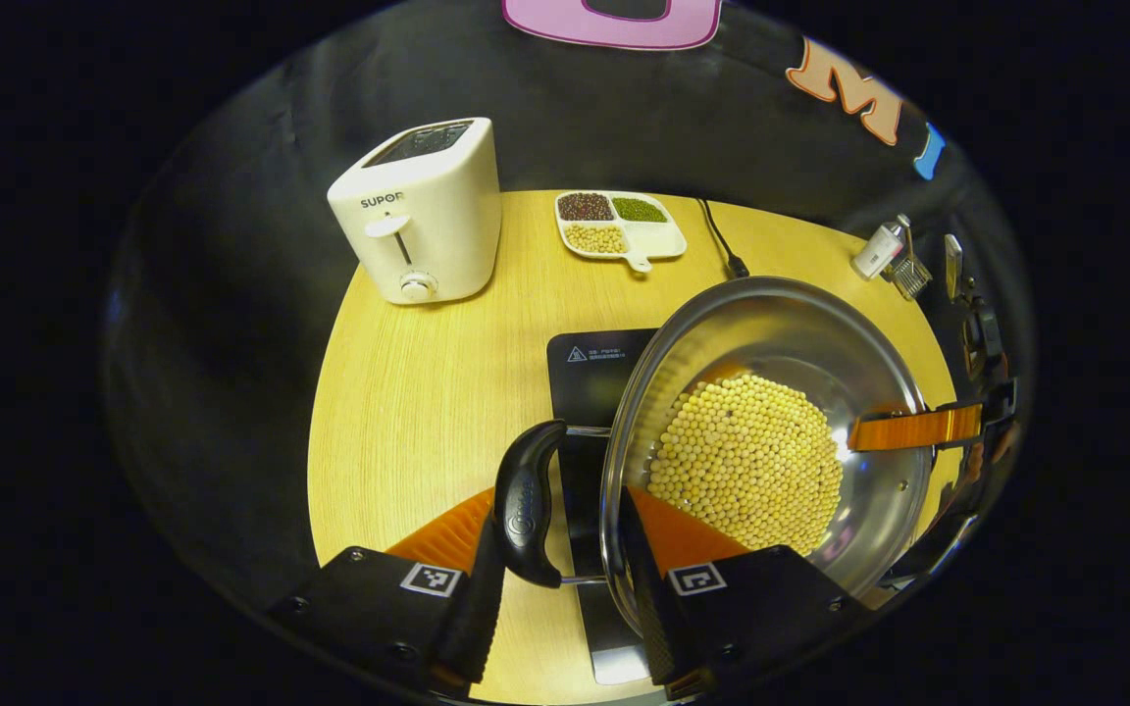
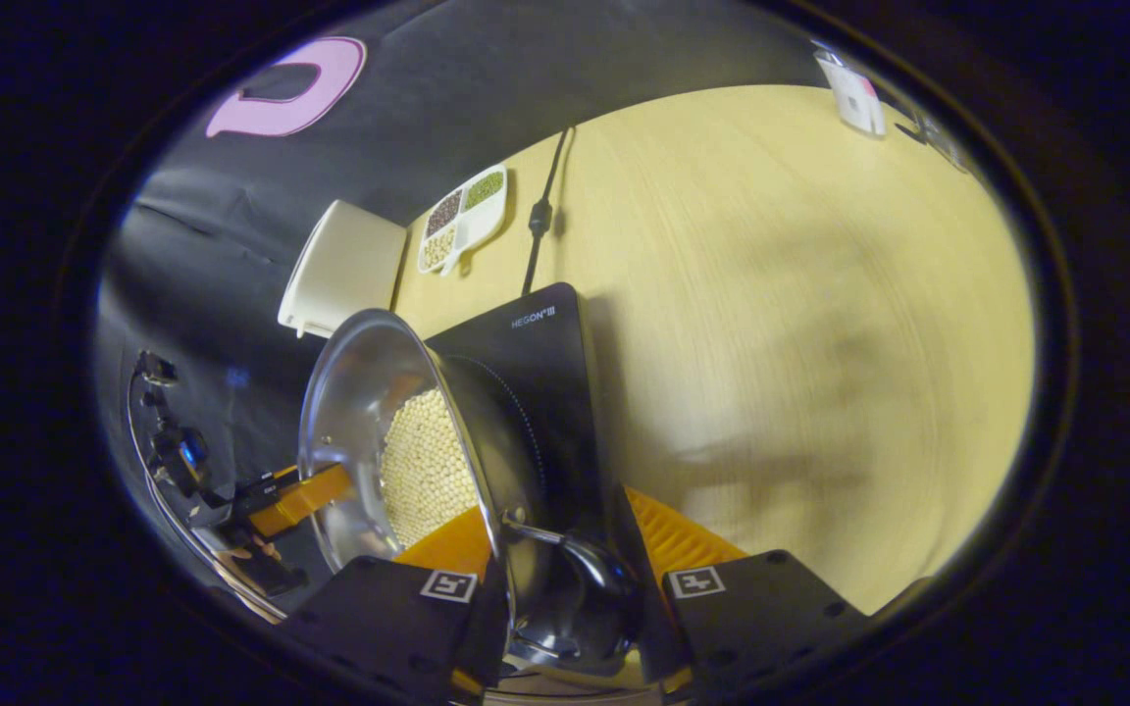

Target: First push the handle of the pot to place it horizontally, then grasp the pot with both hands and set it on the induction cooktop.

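While the pot [image 1: 771, 422] hangs over the induction cooktop [image 1: 590, 368], the left gripper [image 1: 565, 579] clamps its near rim and the right gripper [image 2: 570, 598] clamps the opposite rim.

The pot [image 1: 771, 431] covers most of the induction cooktop [image 1: 590, 382] in the left gripper view. Small items [image 1: 894, 257] at the upper right are too small to identify. In the right gripper view the toaster [image 2: 344, 270] is partly hidden behind the pot's rim, and the white object [image 2: 854, 93] at top right is blurred.
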{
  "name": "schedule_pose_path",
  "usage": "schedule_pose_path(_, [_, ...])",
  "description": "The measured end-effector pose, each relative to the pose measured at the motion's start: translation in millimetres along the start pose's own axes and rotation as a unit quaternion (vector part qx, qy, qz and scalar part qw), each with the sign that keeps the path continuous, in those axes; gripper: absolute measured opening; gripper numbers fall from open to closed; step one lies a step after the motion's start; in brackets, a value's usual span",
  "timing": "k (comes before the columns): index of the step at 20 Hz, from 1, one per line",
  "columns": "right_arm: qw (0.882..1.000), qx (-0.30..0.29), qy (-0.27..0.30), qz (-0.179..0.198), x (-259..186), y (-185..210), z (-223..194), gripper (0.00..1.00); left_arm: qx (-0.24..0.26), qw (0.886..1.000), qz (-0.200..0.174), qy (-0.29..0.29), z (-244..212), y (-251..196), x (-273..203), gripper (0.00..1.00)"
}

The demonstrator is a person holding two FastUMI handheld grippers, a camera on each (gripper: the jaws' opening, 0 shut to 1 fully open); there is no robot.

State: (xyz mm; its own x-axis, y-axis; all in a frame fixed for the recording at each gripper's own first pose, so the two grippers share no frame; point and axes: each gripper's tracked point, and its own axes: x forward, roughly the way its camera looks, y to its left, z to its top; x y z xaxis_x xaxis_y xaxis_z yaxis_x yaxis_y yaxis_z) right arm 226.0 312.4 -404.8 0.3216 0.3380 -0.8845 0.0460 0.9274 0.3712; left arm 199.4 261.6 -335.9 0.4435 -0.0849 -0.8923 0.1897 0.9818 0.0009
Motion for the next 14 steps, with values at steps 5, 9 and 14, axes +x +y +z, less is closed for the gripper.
schedule_pose_path(5, [1.000,-0.015,-0.023,0.003,-1,1,6,0.52,-0.010,1.000,-0.001,-0.013,-1,0,-1,0.64])
schedule_pose_path(9, [0.996,-0.046,-0.082,-0.005,-15,-5,22,0.78,-0.021,0.996,0.025,-0.081,11,10,-11,0.75])
schedule_pose_path(14, [0.975,-0.077,-0.206,-0.021,-75,-12,57,1.00,-0.044,0.976,0.076,-0.198,37,24,-48,1.00])
